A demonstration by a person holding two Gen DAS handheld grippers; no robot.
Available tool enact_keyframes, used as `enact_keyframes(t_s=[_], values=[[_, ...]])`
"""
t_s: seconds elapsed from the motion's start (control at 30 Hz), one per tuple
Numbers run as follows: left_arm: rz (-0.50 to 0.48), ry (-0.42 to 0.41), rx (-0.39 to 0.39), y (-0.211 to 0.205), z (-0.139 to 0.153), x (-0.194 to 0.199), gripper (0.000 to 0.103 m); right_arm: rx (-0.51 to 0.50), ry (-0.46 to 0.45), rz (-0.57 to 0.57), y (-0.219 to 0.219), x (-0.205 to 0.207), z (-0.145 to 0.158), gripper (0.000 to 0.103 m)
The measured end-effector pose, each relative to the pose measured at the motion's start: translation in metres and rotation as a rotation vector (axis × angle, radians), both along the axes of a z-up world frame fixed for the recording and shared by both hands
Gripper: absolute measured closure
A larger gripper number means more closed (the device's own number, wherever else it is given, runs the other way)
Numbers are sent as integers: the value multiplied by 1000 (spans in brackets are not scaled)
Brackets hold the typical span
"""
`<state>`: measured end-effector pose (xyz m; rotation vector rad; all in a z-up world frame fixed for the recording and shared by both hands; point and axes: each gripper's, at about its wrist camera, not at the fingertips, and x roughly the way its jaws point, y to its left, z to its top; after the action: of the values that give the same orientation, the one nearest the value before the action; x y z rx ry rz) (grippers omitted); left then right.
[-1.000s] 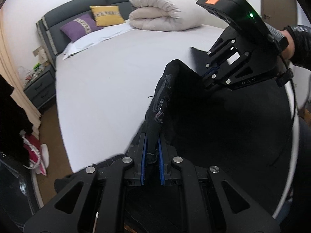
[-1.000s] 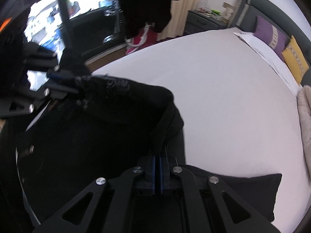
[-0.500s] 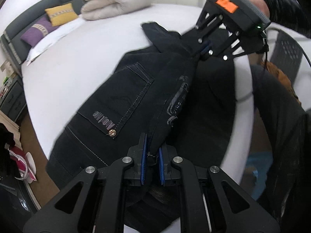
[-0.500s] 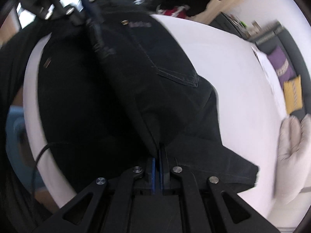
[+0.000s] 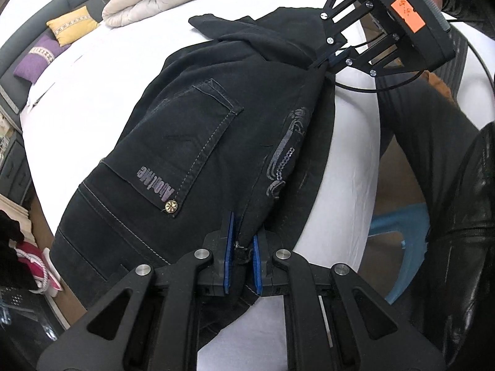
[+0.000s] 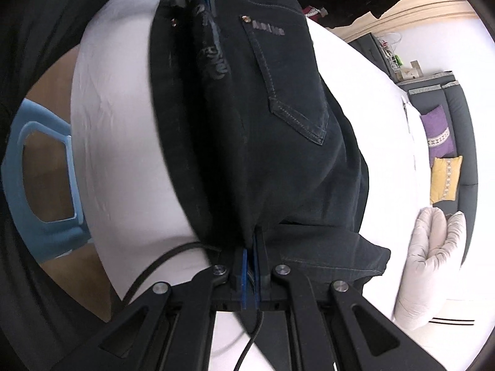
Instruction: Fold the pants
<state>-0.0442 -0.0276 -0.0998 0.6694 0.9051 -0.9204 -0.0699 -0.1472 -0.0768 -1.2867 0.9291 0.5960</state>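
Black denim pants (image 5: 198, 142) stretched over a white-sheeted bed (image 5: 92, 86).
We see left gripper (image 5: 242, 258) and right gripper (image 6: 250, 273) jaws each pinching an opposite end of the fabric.

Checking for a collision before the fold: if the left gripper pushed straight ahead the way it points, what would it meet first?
Probably the black pants the left gripper already clamps, stretched along its line. Beyond them sits the right gripper, pinching the far end; depth is unclear.
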Motion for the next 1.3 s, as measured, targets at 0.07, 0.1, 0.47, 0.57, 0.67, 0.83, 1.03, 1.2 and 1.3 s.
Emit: enact_keyframes(t_s=[0.07, 0.1, 0.47, 0.57, 0.67, 0.83, 1.03, 1.2, 1.3], values=[[2, -5, 9, 5, 0, 8, 92, -7, -16, -10, 1, -3, -5, 99], [10, -8, 14, 11, -3, 14, 91, -18, -34, -15, 1, -5, -9, 99], [166, 51, -11, 45, 13, 12, 49, -39, -114, -86, 11, -32, -25, 96], [216, 44, -61, 53, 31, 10, 47, -45, -120, -96, 16, -33, -27, 96], [249, 51, -158, 40, 47, 13, 47, -45, -126, -103, 19, -34, -27, 96], [293, 86, -250, -4, 44, 26, 47, -51, -140, -103, 22, -42, -27, 95], [397, 195, -213, -35, -18, 41, 47, -31, -159, -119, 19, -47, -28, 93], [415, 205, -215, -38, -18, 43, 47, 3, -201, -146, 17, -49, -25, 89], [419, 208, -216, -38, -20, 46, 47, 104, -198, -226, 6, -48, -5, 65]])
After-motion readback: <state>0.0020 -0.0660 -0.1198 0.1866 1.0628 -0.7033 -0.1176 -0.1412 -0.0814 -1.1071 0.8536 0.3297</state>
